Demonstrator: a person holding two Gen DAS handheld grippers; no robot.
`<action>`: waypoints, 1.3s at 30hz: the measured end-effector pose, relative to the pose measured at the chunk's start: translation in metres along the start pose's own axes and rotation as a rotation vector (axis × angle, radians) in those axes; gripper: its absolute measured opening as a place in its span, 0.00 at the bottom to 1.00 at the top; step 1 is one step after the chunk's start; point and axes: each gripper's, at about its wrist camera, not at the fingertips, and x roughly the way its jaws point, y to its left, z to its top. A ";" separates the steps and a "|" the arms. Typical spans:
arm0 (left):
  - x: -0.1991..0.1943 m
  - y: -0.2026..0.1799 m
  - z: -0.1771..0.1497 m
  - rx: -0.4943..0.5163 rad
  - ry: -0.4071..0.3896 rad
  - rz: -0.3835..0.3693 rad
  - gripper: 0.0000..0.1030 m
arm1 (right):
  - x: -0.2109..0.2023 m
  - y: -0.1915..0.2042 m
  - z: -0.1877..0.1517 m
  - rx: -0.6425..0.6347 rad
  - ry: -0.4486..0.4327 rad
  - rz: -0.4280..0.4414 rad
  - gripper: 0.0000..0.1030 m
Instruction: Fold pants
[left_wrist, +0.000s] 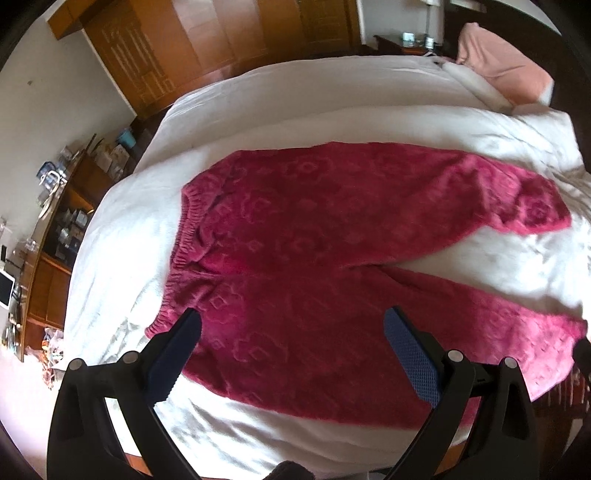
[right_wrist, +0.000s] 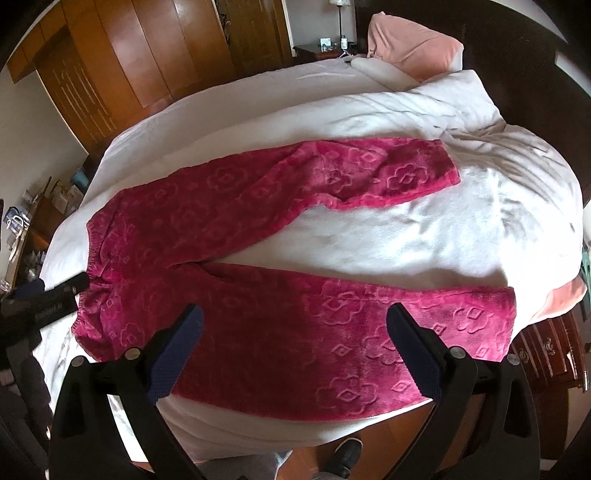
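Note:
Crimson fleece pants (left_wrist: 314, 236) with an embossed flower pattern lie flat on the white bed (left_wrist: 122, 236), waistband to the left and both legs spread apart to the right. My left gripper (left_wrist: 293, 326) hovers open above the near hip and upper near leg, holding nothing. In the right wrist view the same pants (right_wrist: 258, 236) fill the middle, and my right gripper (right_wrist: 295, 321) stands open over the near leg, empty. The left gripper's black body (right_wrist: 55, 295) shows at the left edge beside the waistband.
A pink pillow (left_wrist: 498, 62) and a bunched white duvet (right_wrist: 461, 107) lie at the head of the bed. Wooden wardrobes (right_wrist: 147, 55) stand behind, a cluttered wooden shelf (left_wrist: 55, 221) to the left. A dark nightstand (right_wrist: 546, 354) sits at the right; a person's shoe (right_wrist: 345, 456) shows below.

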 end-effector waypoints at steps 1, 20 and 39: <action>0.008 0.007 0.005 -0.010 0.004 0.009 0.95 | 0.003 0.002 0.001 -0.001 0.005 -0.002 0.97; 0.150 0.097 0.110 -0.098 0.083 0.040 0.95 | 0.049 0.025 0.010 0.003 0.126 -0.084 0.97; 0.300 0.142 0.211 -0.155 0.153 -0.126 0.91 | 0.080 0.004 0.002 0.054 0.245 -0.137 0.97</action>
